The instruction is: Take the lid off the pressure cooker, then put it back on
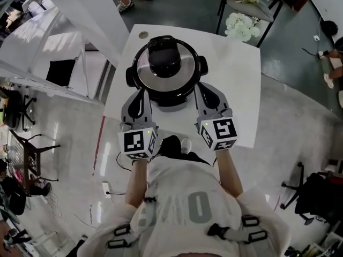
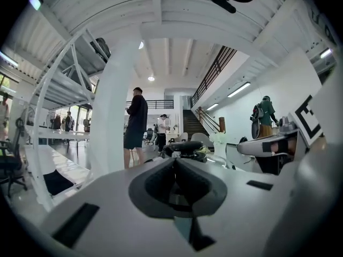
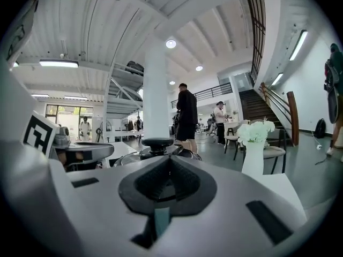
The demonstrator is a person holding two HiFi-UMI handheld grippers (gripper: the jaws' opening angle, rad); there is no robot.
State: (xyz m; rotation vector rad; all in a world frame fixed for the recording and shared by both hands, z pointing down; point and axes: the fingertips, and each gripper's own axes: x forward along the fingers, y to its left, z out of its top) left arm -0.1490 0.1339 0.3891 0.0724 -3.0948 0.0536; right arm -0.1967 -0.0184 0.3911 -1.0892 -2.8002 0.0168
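In the head view, a black round pressure cooker (image 1: pixel 167 92) stands on the far half of a white square table (image 1: pixel 241 90). Its shiny steel lid (image 1: pixel 140 71) with a black knob (image 1: pixel 165 60) sits on the pot. The grey left gripper (image 1: pixel 143 94) and the grey right gripper (image 1: pixel 200 89) reach from the near edge towards the cooker's near side, one on each flank. Whether their tips touch the pot cannot be told here.

In the left gripper view, the dark pads (image 2: pixel 161 178) are pressed together with nothing between them. The lid's knob (image 2: pixel 185 148) shows just beyond the tip, and the right gripper (image 2: pixel 268 144) lies to the right.

In the right gripper view, the pads (image 3: pixel 185 180) are likewise pressed together and hold nothing. The knob (image 3: pixel 157 142) rises just beyond the tip, with the left gripper (image 3: pixel 80 151) to the left. A white vase of white flowers (image 3: pixel 253 143) stands at the right, near a white column (image 3: pixel 155 90) and a person in dark clothes (image 3: pixel 187 114).
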